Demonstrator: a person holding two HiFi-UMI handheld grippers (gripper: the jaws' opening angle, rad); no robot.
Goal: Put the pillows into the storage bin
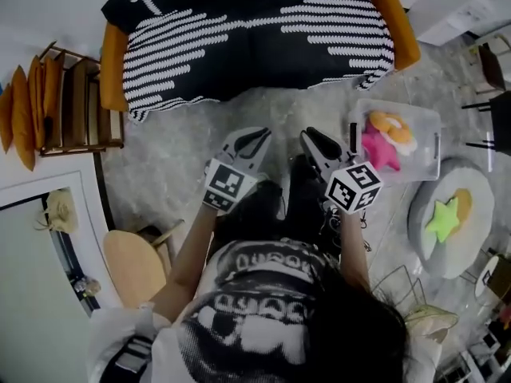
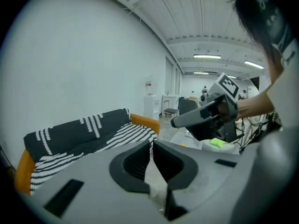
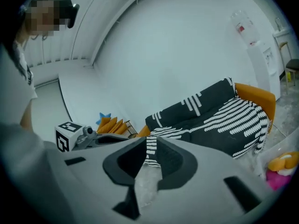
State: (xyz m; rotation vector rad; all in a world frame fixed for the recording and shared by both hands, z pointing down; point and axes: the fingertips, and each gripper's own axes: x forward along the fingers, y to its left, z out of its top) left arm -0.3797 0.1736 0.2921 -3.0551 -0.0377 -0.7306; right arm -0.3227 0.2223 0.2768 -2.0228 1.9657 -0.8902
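A clear storage bin (image 1: 432,144) stands on the floor at the right, with a pink pillow (image 1: 378,150) and an orange-and-white pillow (image 1: 391,126) inside. Beside it, a green star pillow (image 1: 444,219) and a yellow one (image 1: 463,202) lie on a round grey cushion (image 1: 425,238). Both grippers are held up side by side over the rug, pointing at the sofa. The left gripper (image 1: 257,136) (image 2: 152,146) is shut and empty. The right gripper (image 1: 310,136) (image 3: 152,143) has a narrow gap between its jaws, with nothing in it.
A sofa (image 1: 255,46) with orange arms and a black-and-white striped throw fills the far side. A wooden rack of orange cushions (image 1: 48,102) stands at the left, a round wooden stool (image 1: 132,266) near the person. A shaggy grey rug (image 1: 176,166) lies underfoot.
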